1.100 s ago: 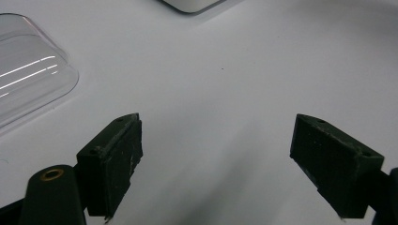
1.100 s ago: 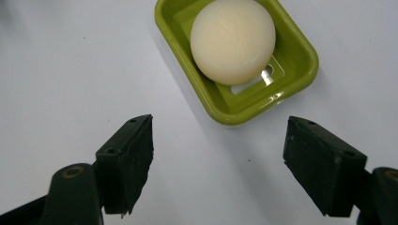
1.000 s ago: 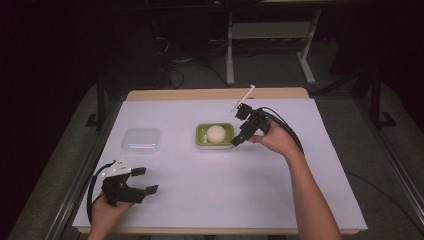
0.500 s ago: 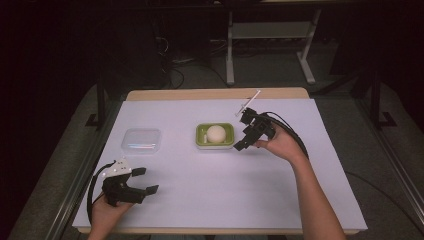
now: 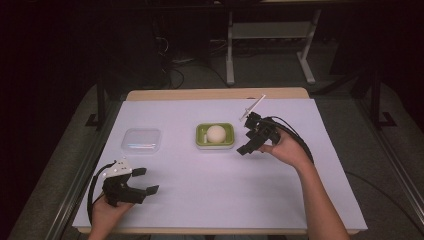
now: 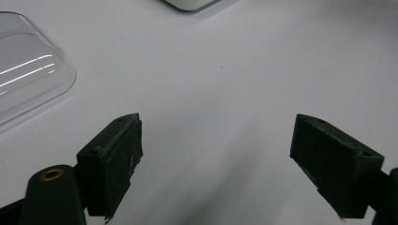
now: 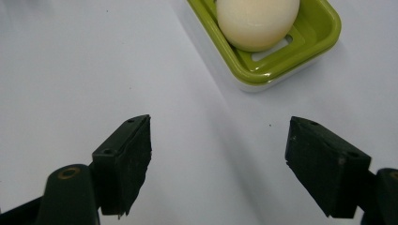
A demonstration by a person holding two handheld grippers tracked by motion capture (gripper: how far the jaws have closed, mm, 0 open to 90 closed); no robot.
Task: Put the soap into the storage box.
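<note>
1. A pale round soap [image 5: 216,133] sits in a green dish [image 5: 227,142] mid-table.
2. The right gripper [image 5: 248,145], jaws wide apart and empty, hovers just right of the dish.
3. The left gripper [image 5: 143,181], also wide open and empty, sits near the front-left, below a clear lid [image 5: 142,140].

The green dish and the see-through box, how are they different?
The green dish is bright and solid in colour, while the see-through box is clear and colourless. The green dish holds a pale round soap; the see-through box looks empty. The green dish sits near the right gripper; the see-through box sits nearer the left gripper. Both are small rounded rectangles resting on the white table.
</note>
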